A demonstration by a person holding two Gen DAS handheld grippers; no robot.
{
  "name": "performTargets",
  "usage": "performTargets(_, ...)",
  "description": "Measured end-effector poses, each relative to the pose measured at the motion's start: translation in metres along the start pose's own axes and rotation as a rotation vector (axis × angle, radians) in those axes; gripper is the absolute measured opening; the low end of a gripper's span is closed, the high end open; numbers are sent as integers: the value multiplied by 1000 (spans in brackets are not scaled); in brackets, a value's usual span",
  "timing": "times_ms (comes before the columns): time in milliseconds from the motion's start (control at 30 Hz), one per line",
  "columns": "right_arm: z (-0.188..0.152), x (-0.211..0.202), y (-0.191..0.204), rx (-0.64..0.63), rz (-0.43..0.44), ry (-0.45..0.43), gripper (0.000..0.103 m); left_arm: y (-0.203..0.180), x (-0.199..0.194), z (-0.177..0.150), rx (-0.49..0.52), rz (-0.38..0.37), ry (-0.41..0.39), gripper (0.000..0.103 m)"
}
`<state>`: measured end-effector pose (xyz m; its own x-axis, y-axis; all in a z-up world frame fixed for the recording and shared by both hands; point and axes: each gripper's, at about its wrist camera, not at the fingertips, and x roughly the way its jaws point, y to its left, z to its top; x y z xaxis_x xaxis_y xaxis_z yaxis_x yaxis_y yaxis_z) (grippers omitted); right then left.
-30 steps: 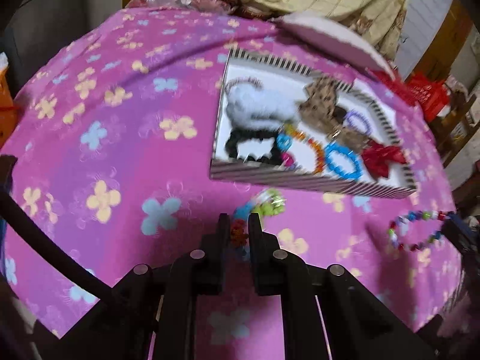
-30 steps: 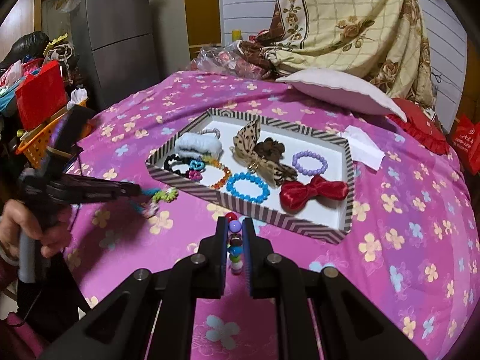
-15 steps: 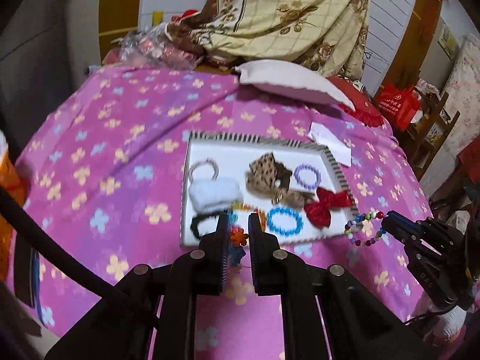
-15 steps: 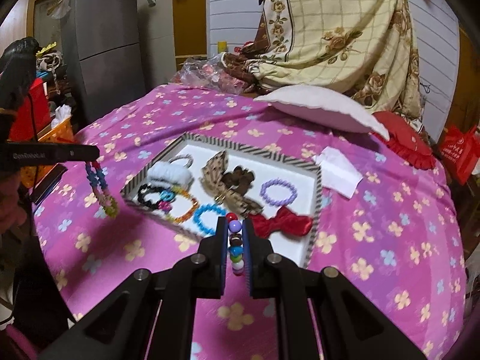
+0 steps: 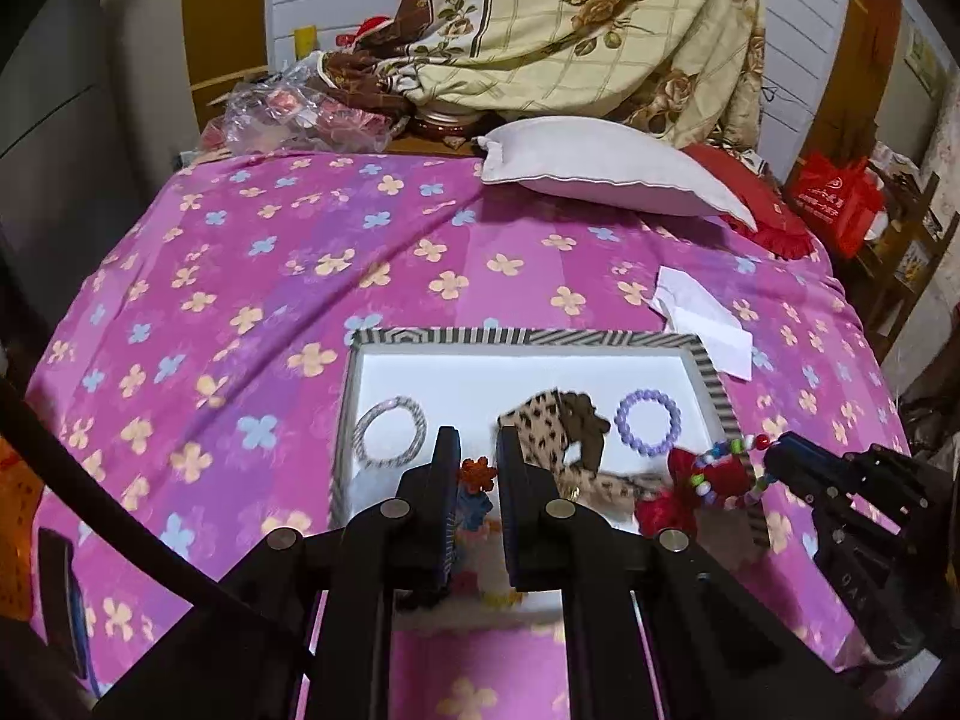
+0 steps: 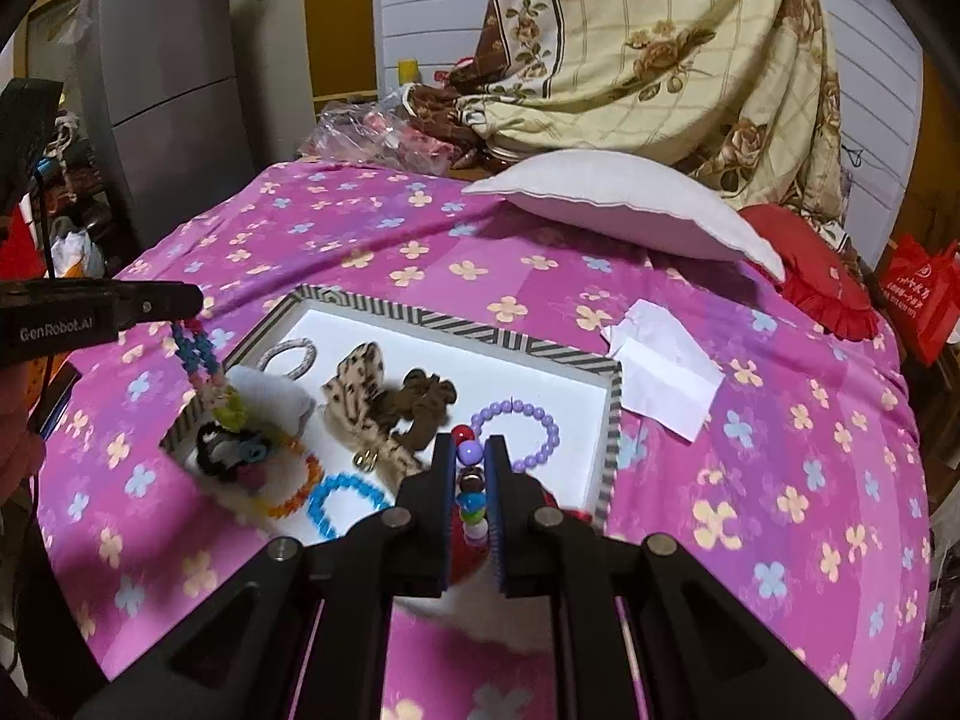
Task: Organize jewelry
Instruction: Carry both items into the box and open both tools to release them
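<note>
**Both grippers hold bead strings above the tray**

The left gripper (image 5: pixel 477 468), at lower centre of its view, is part closed on a flower-bead strand (image 6: pixel 207 372) that dangles over the tray's left end in the right wrist view. The right gripper (image 6: pixel 468 474), jaws nearly together, pinches a string of round coloured beads (image 6: pixel 470 483); in the left wrist view that loop hangs at lower right. Just beyond both lies the striped-rim tray (image 5: pixel 522 337) on the pink flowered cloth (image 5: pixel 240 276), with a purple bracelet (image 6: pixel 519 429), leopard bow (image 6: pixel 357 384) and blue bracelet (image 6: pixel 339 498). The tray's near edge is hidden behind the fingers; a red bow (image 5: pixel 678 492) is blurred.
</note>
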<state>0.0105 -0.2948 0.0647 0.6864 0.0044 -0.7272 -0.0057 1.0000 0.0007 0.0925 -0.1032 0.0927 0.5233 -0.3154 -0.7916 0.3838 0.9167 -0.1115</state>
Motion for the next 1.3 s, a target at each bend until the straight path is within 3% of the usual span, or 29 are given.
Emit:
performTargets(167,16,37,-4,30,30,26,10,-5,30,18,-2,-17,19,21)
performTargets(300,27,69,-9,63,55,51,10,3,57,23,-18,11,41,21)
performTargets(667,13,131,-63,176,-52,143,10,43,113,0,-57,123,136,21)
performTargets(733,12,134,-65,188,-57,142,12,43,115,-2,-53,129,132,21)
performTargets(833,8,136,-66,197,-56,161,26,39,112,-6,-35,156,113,21)
performTargets(900,5,131,-64,188,-62,154,29,37,109,-8,-31,159,101,21)
performTargets(1300,-25,59,-29,178,-31,53,51,29,64,-34,-30,189,28,26)
